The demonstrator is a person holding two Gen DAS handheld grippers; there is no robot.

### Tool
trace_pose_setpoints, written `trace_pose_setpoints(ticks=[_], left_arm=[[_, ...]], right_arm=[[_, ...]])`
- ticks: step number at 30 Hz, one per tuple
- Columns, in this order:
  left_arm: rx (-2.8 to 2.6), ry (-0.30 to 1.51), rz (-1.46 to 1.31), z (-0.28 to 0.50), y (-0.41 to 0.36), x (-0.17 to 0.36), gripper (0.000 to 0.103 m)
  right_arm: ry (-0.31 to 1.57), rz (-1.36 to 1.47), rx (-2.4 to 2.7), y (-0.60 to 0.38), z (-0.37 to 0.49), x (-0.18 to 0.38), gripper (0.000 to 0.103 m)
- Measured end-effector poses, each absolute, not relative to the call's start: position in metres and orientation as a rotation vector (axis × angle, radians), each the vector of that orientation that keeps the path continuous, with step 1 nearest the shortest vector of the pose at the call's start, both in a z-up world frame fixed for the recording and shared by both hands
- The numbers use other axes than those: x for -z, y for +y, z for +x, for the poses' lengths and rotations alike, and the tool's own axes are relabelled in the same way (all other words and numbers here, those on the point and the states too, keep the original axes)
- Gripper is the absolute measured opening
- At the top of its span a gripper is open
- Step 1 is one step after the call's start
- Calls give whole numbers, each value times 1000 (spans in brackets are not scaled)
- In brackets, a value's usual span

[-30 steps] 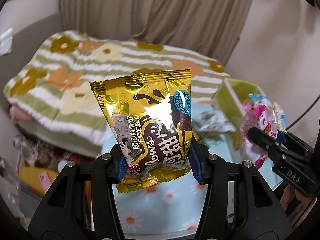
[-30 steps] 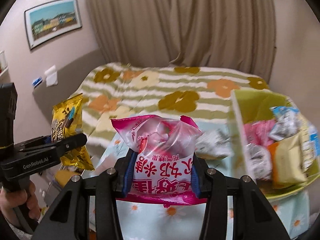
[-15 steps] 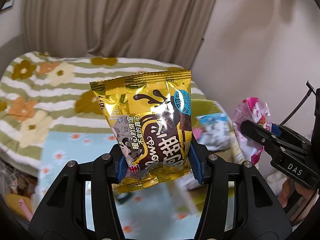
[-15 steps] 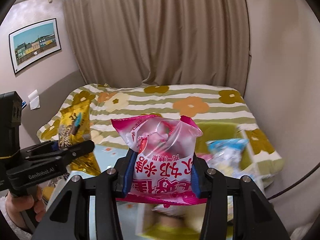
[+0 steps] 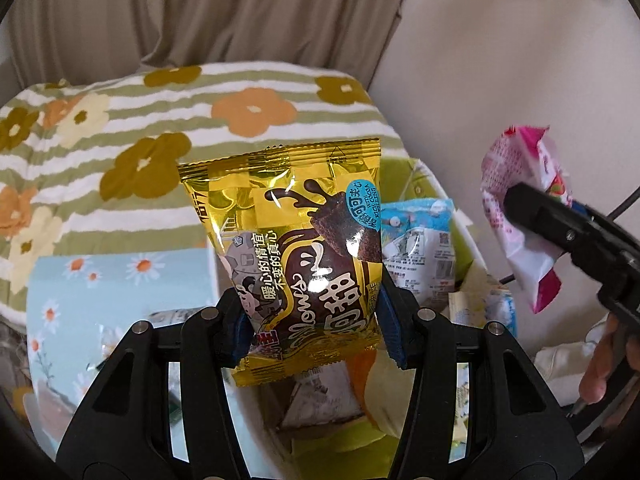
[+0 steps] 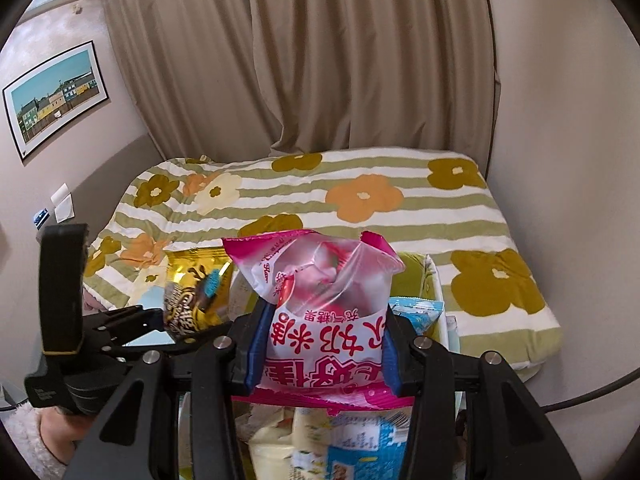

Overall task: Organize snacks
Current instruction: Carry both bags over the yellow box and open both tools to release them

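My left gripper (image 5: 314,326) is shut on a gold and brown chocolate snack pack (image 5: 296,248) and holds it upright above the green snack bin (image 5: 436,188). My right gripper (image 6: 322,350) is shut on a pink and white candy bag (image 6: 320,304), also over the bin (image 6: 416,264). In the left wrist view the pink bag (image 5: 516,216) and right gripper show at the right. In the right wrist view the gold pack (image 6: 196,296) and left gripper show at the left. The bin holds several packs, among them a blue one (image 5: 420,240).
A light blue floral tablecloth (image 5: 112,280) covers the table left of the bin. Behind lies a bed with a green striped flower blanket (image 6: 360,208), then beige curtains. A bare wall stands close on the right. A framed picture (image 6: 56,96) hangs at the left.
Both grippers have swung right and come over the bin with their packs still held. The bin, earlier off to the right, now lies directly beneath them.
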State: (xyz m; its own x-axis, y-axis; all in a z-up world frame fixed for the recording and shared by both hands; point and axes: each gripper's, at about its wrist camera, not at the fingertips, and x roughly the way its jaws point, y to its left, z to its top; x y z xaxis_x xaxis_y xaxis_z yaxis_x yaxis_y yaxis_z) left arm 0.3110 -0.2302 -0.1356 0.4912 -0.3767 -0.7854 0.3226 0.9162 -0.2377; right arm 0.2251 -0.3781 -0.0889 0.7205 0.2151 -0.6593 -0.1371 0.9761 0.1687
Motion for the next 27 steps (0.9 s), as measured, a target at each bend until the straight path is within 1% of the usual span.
trace_pose_setpoints(ticks=[1,2,3,4,5,6,12,16,20,23,24,25,26,27], left_arm=[[424,985,-45,315,-234,140,53],[425,1003,-39,319,-236,145,58],[425,1022,-42,321,-238,150,78],[428,1031,-53,322,-237,153,95],[432,1030,-71,321,-235,154,98],[437,1030,-86,320,-233,155,100],[398,1053,-60,304,-217,155,100],[316,1001,2,295,-203,148,100],[291,961,-11,291,-186,137,100],[267,948,-8,288,-177,131,100],[258,952,-2,287,-175,129,100],[255,959,1,286,-174,129,100],[254,964,-1,285,-172,129,100],[256,965,-10,282,-170,129,100]], right_arm=[[746,116,-195,-380,227,91,43],[749,120,-195,-381,229,92,43],[752,125,-193,-382,231,94,43],[757,129,-194,-382,232,95,43],[764,132,-196,-383,234,96,43],[769,135,-197,-383,236,96,43],[788,118,-217,-378,244,97,43],[792,104,-231,-375,250,97,43],[788,101,-244,-366,259,92,43],[823,98,-245,-360,272,95,47],[841,101,-264,-357,277,99,54],[855,108,-289,-355,280,103,68],[858,112,-303,-355,282,106,78],[854,111,-305,-355,281,108,100]])
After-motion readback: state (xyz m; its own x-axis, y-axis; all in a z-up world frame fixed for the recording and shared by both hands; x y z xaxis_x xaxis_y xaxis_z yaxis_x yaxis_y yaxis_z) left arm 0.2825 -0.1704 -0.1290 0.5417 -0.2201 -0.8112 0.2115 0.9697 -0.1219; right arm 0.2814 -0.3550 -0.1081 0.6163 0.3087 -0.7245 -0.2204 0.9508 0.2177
